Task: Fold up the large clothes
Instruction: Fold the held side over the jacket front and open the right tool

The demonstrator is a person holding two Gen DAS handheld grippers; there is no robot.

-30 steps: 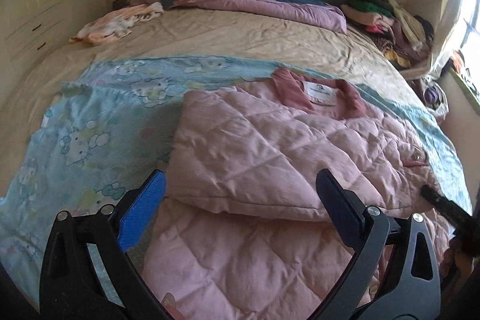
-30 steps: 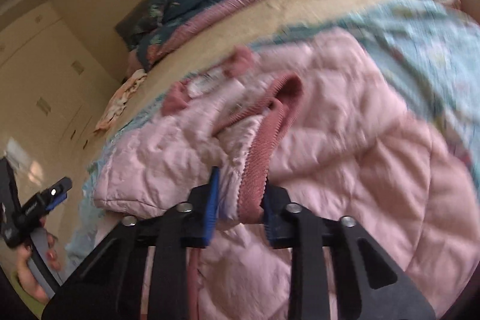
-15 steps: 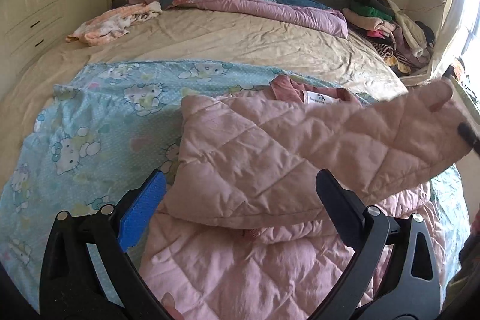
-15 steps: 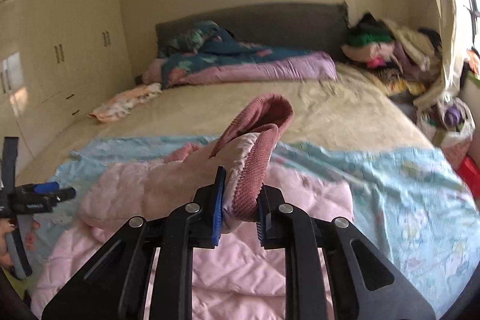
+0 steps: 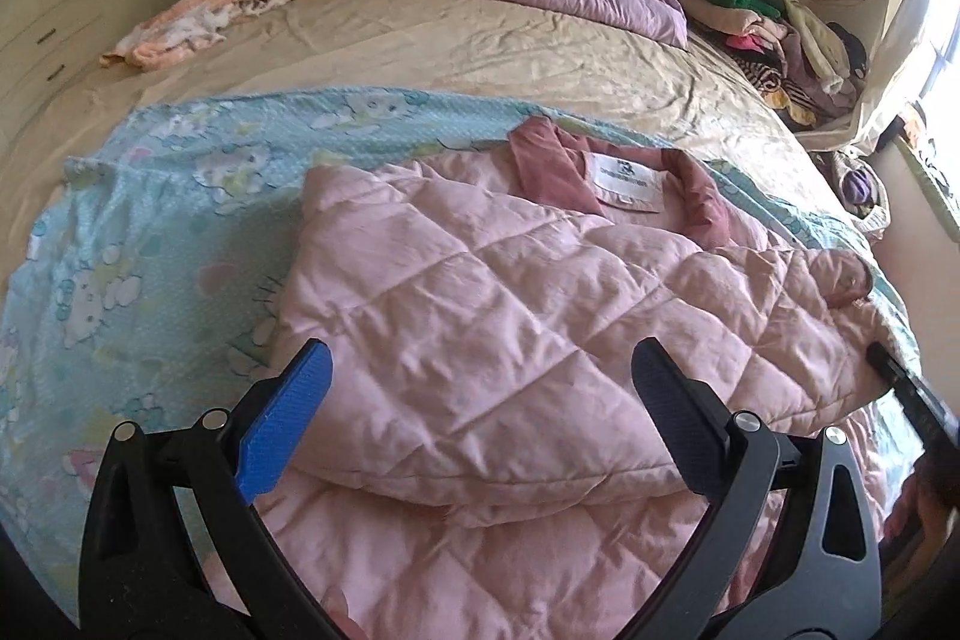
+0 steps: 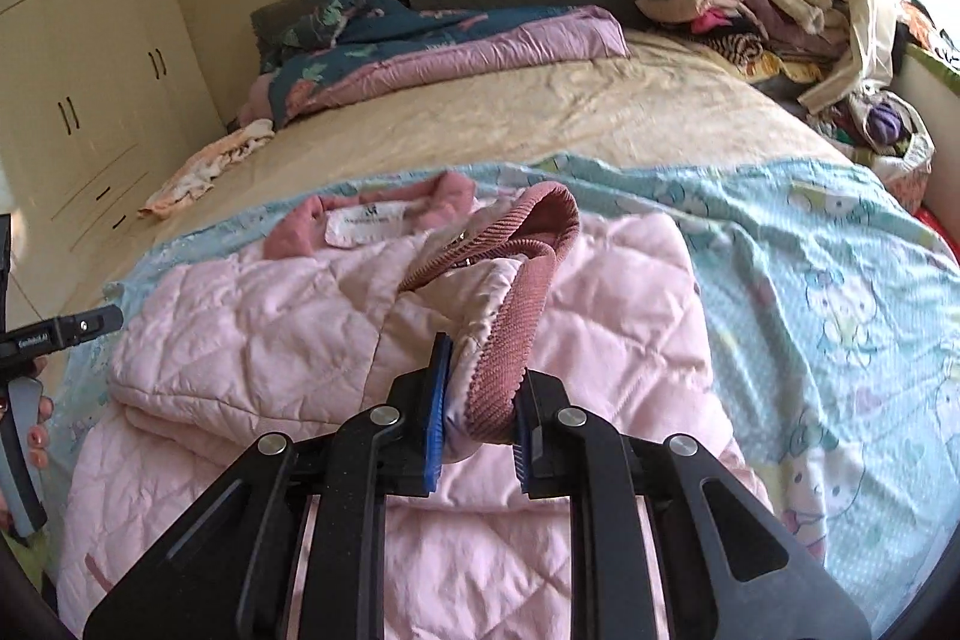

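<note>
Jacket (image 5: pixel 480 328) part-folded on bed (image 5: pixel 480 40); right hand-held gripper (image 6: pixel 477 400) clamps sleeve cuff (image 6: pixel 510 340), left hand-held gripper (image 5: pixel 480 400) wide, empty; body folds remain.

The pink quilted jacket's sleeve (image 5: pixel 540 340), raised in the air half a second ago, now lies folded leftward across the jacket's (image 6: pixel 252 340) chest on the bed, its ribbed cuff (image 6: pixel 510 352) still pinched in the right claw (image 6: pixel 477 415), carried from right toward centre.
</note>
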